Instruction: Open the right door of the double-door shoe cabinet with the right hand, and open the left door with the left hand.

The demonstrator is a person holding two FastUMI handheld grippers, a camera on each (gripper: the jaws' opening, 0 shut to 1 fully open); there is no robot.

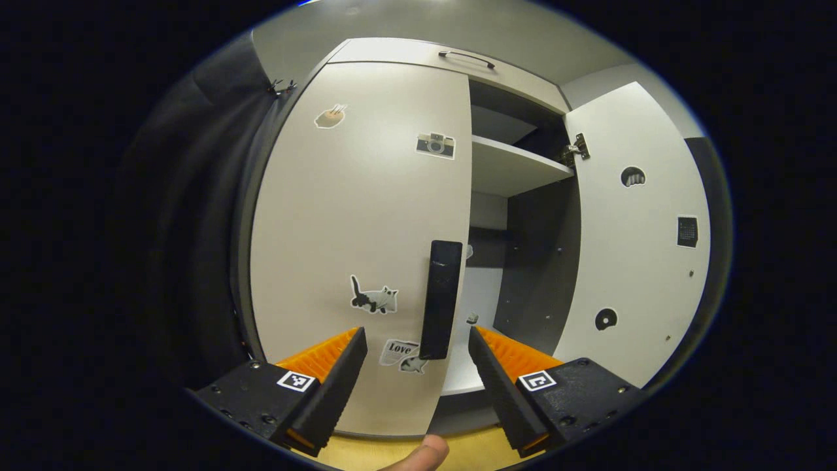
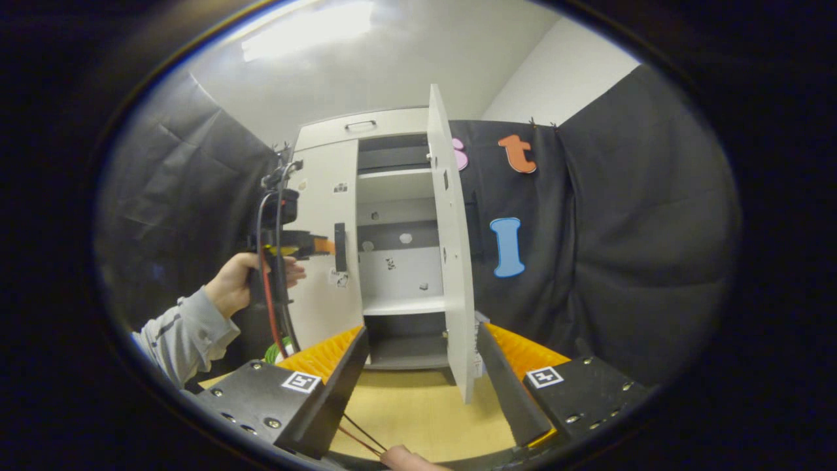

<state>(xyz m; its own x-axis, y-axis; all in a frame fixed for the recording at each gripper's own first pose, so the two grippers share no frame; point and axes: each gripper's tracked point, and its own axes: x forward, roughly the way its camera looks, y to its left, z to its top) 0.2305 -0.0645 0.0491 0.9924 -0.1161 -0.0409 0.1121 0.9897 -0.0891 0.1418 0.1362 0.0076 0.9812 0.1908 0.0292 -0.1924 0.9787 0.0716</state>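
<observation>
The shoe cabinet's left door (image 1: 353, 216) is pale with stickers and looks closed; its black vertical handle (image 1: 440, 297) stands just ahead of my left gripper (image 1: 415, 340), which is open and not touching it. The right door (image 1: 631, 242) is swung wide open. In the right gripper view that right door (image 2: 451, 248) shows edge-on, its lower corner ahead of my open right gripper (image 2: 422, 340), apart from both fingers. There a hand (image 2: 235, 281) holds the left gripper (image 2: 325, 245) close to the left door's handle (image 2: 340, 247).
Inside the open half are white shelves (image 1: 516, 167) and a dark back panel. A top drawer with a bar handle (image 1: 465, 59) sits above the doors. Black cloth (image 2: 628, 248) hangs on both sides, and the floor (image 2: 418, 412) is light wood. A red cable (image 2: 268, 307) trails from the left gripper.
</observation>
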